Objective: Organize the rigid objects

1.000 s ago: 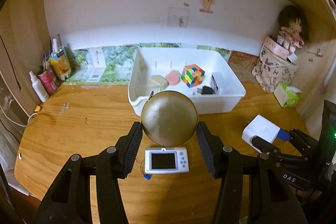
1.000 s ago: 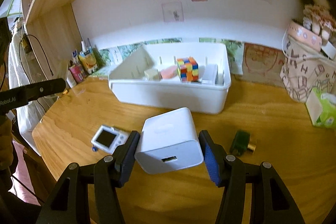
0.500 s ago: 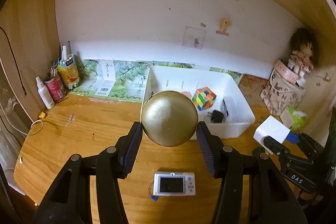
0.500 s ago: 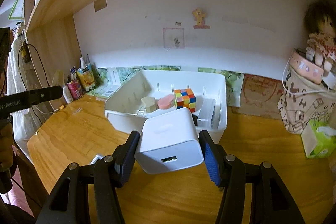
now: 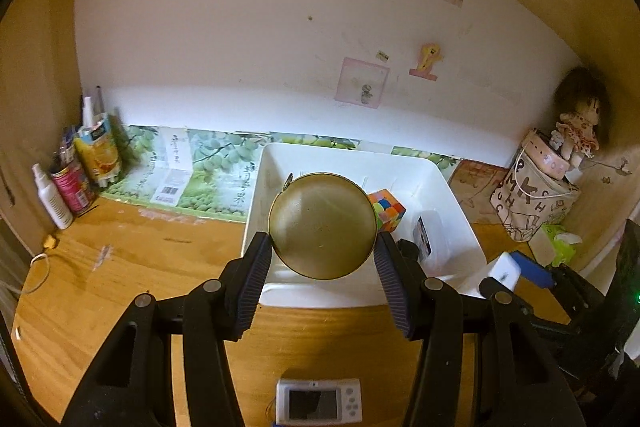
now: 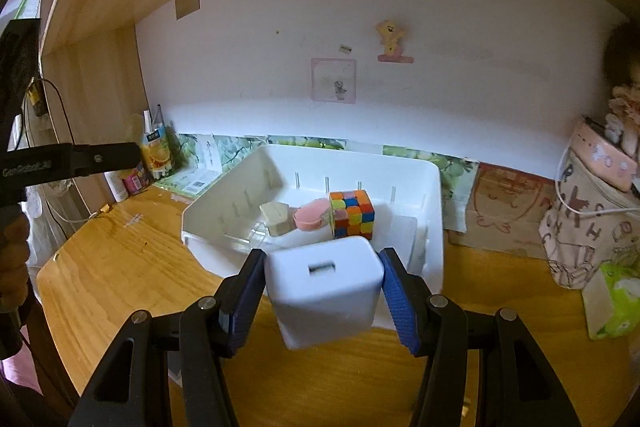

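Starting from the left side of the desk (image 5: 100, 291), we see a spray bottle (image 5: 50, 197) and some cartons in the corner; they are well apart from our work. Near the middle, our left gripper (image 5: 323, 259) holds a round golden tin (image 5: 322, 225): both pads press on its sides, and it hangs over the near wall of the white bin (image 5: 320, 293). A small white device with a screen (image 5: 319, 402) lies on the desk below this gripper, not yet collected.

Inside the bin, as the right wrist view shows, there are a beige block (image 6: 275, 218), a pink piece (image 6: 311, 218) and a colour cube (image 6: 352, 213).

Further right, our right gripper (image 6: 323, 285) carries a white charger block (image 6: 323, 291) just in front of the bin's near wall. Its jaws are closing, with the charger between them and the blue pads touching its sides. The charger looks tilted in this grip, so we think the hold is not very firm.

What could go wrong? The tin is round and smooth, so if we release it while it is on its edge, it may roll and knock the cube or bounce out. The charger may twist out of the pads before it passes the wall and fall on the desk. Also the two grippers are near each other above the same bin, so they may collide if both go in together.
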Action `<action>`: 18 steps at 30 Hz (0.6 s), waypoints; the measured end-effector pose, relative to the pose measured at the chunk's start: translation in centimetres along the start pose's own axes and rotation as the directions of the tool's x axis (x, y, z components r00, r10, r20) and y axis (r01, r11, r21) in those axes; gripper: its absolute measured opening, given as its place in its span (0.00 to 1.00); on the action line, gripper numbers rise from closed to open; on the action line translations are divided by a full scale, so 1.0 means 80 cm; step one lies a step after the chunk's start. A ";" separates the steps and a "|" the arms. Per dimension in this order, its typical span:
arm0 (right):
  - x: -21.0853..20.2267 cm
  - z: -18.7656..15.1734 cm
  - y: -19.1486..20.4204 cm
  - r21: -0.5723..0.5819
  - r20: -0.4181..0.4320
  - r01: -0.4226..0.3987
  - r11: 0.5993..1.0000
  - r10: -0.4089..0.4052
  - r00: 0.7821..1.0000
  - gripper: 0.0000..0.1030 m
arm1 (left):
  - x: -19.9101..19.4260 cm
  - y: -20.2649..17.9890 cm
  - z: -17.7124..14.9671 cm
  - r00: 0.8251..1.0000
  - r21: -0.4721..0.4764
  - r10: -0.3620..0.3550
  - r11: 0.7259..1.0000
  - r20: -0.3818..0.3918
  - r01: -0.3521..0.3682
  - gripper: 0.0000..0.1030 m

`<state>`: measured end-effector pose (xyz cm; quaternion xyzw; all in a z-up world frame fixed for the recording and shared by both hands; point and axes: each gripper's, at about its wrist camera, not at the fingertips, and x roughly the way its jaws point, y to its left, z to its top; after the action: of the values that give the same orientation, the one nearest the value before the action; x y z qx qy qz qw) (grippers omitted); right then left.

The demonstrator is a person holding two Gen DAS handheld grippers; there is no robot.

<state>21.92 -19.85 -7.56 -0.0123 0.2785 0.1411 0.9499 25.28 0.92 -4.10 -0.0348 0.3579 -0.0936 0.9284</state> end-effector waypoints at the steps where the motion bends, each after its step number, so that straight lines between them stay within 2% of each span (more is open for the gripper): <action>1: 0.001 0.003 0.000 -0.002 0.017 -0.008 1.000 0.008 1.000 0.42 | 0.007 0.000 0.003 1.000 0.000 -0.002 1.000 -0.007 0.002 0.56; 6: 0.011 0.027 0.003 -0.023 0.091 -0.034 0.999 0.036 0.995 0.42 | 0.042 0.003 0.018 0.999 -0.019 -0.014 1.000 -0.040 0.013 0.56; 18: 0.080 0.028 -0.010 0.007 -0.023 -0.084 0.996 0.084 0.996 0.42 | 0.115 -0.008 0.023 0.987 -0.013 -0.041 0.999 -0.158 0.040 0.56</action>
<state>28.51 -18.69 -9.10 0.0007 0.2902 0.1798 0.9399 33.10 -1.52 -8.66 -0.0392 0.4301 -0.1132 0.8948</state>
